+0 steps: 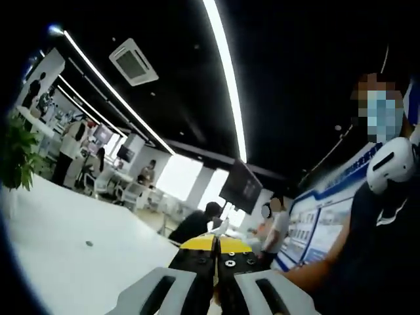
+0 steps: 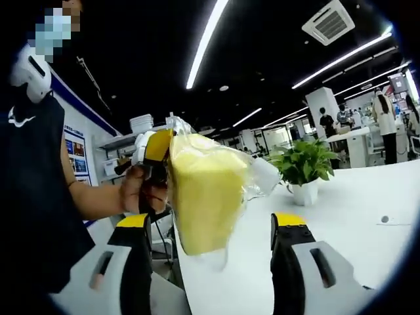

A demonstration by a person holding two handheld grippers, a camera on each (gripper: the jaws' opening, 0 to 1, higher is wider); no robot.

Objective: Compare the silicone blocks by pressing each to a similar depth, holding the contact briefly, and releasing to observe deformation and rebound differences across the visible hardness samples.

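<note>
Above the white desk (image 2: 367,190), my left gripper (image 2: 159,152) pinches the bagged yellow silicone block (image 2: 205,190), holding it up between my right gripper's (image 2: 216,237) wide-spread jaws. I judge that's presenting it for a press. Left gripper view shows its jaws nearly together.

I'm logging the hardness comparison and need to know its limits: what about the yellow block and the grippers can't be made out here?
- Yellow block, right gripper view: clear wrapping and glare hide its surface, so no dent or rebound is readable.
- Left gripper, right gripper view: the block covers its jaws, so the grip point is hidden.
- Left gripper view: its jaws look closed, but anything between them is out of sight.
- Right gripper: open, jaw bases cut off by the bottom edge.
</note>
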